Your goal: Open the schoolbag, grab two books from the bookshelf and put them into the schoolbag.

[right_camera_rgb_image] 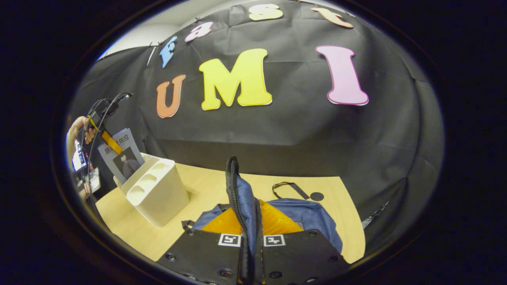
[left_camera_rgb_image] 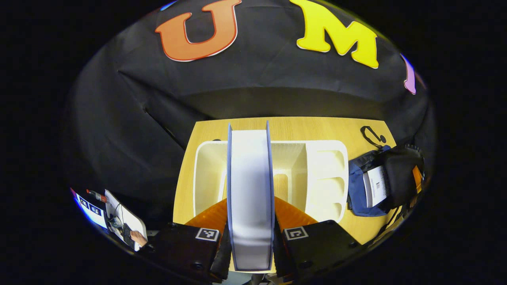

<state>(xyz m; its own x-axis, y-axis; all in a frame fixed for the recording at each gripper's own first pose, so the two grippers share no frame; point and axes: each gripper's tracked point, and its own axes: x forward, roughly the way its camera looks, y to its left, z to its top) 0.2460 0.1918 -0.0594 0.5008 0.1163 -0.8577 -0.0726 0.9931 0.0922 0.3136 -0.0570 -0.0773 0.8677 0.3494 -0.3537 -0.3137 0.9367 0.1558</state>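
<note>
The wooden table (right_camera_rgb_image: 190, 186) carries everything. On it, the blue schoolbag (right_camera_rgb_image: 305, 215) lies at the right, with a first book (left_camera_rgb_image: 375, 186) showing at its mouth in the left gripper view. The white bookshelf (right_camera_rgb_image: 156, 190) stands well apart to the left.

The right gripper (right_camera_rgb_image: 250, 241) has its jaws pinched tight on the zippered edge of the schoolbag's flap (right_camera_rgb_image: 237, 190), holding it up. The left gripper (left_camera_rgb_image: 250, 235) is clamped on the second book (left_camera_rgb_image: 250, 190), spine edge up, held above the bookshelf; in the right gripper view that book (right_camera_rgb_image: 121, 156) is up at the far left, lifted out of the compartments.

Biggest risk, as I judge it — the flap. It is soft fabric held at one edge, so if the right gripper sags or loosens, the opening could collapse and block the incoming book. Next, the book itself: held near one end, it could pivot or slide between the jaws during the carry to the right. Smaller still — its lower corner could clip the bookshelf's rim and tip the light shelf. Smallest: the loose black strap (right_camera_rgb_image: 291, 189) by the bag could snag a corner on approach.
</note>
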